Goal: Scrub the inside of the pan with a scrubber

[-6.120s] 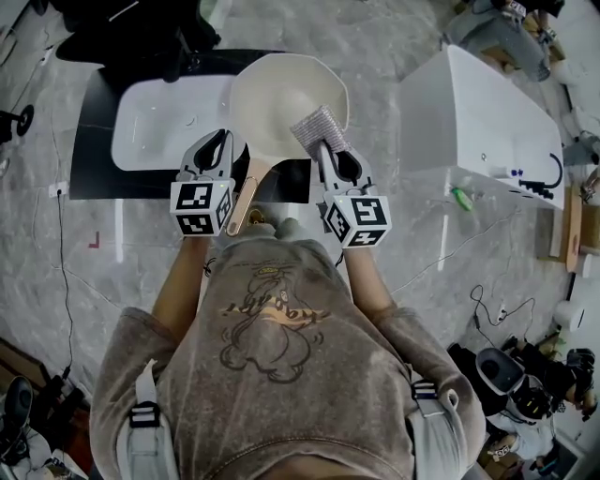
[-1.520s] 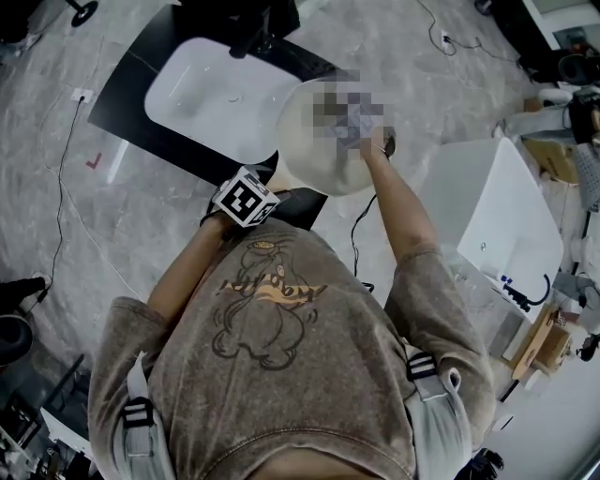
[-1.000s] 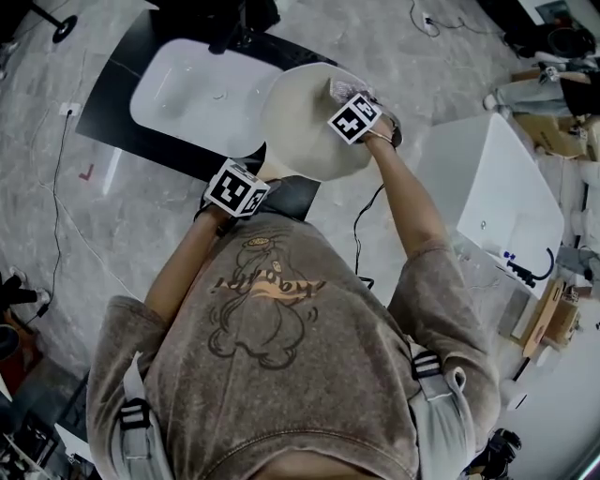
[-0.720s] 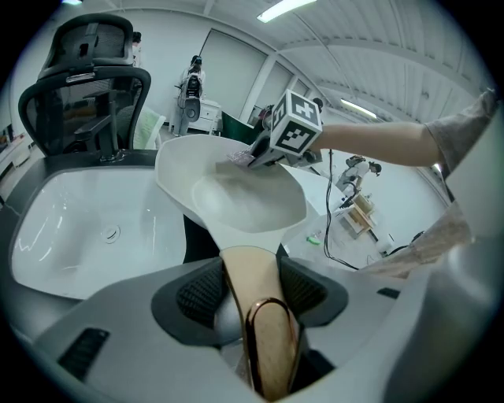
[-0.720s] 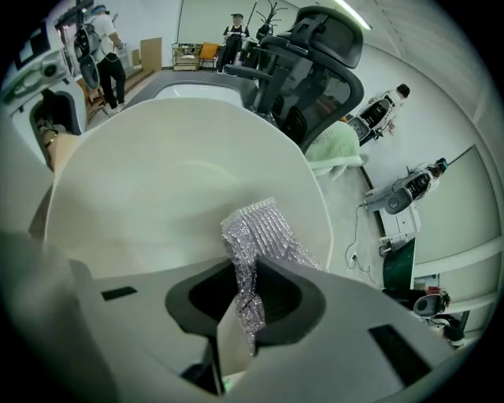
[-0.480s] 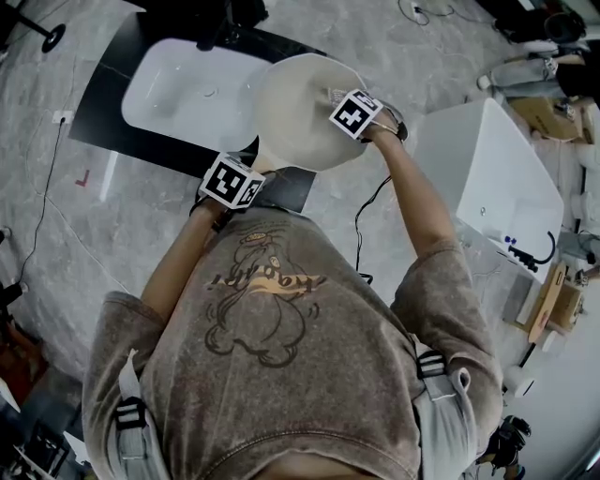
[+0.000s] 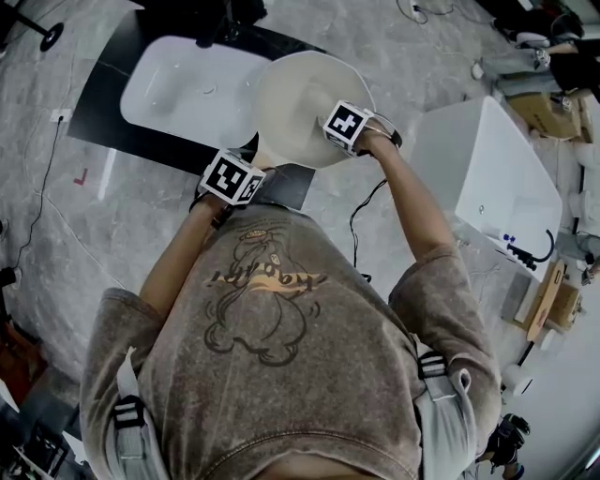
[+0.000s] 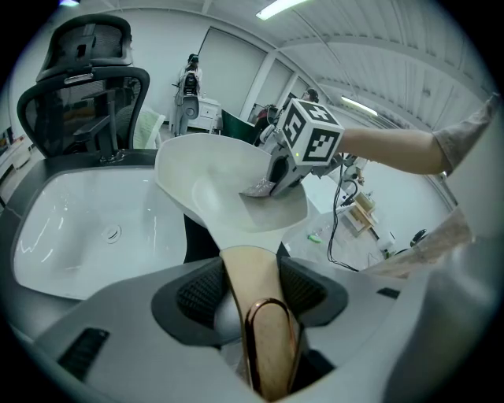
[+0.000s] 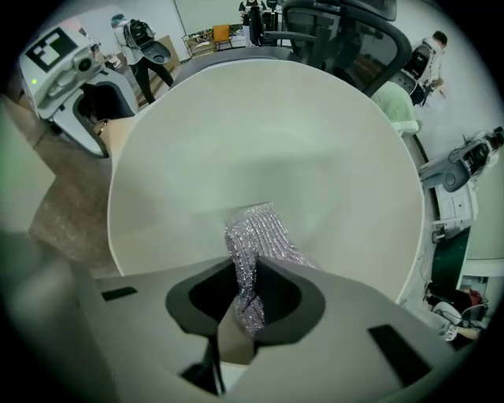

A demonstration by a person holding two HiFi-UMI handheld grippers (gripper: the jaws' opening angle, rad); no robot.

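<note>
The left gripper pinches the handle (a tan one) of the white pan. The right gripper pinches the shiny scrubber, which touches the pan's inside.

Alt text: An indoor lab or workshop-style test room is shown, not a home kitchen. A white sink basin is set into a black surface that stands alone on a grey marbled floor. Behind the basin, a black mesh office chair is seen. High above the basin, long strip lights are fixed under a ribbed ceiling. To the right of the basin, a white boxy unit is placed, and a loose cable is trailed over the floor between them. Left of the basin, a red corner mark is seen on the floor.
</note>
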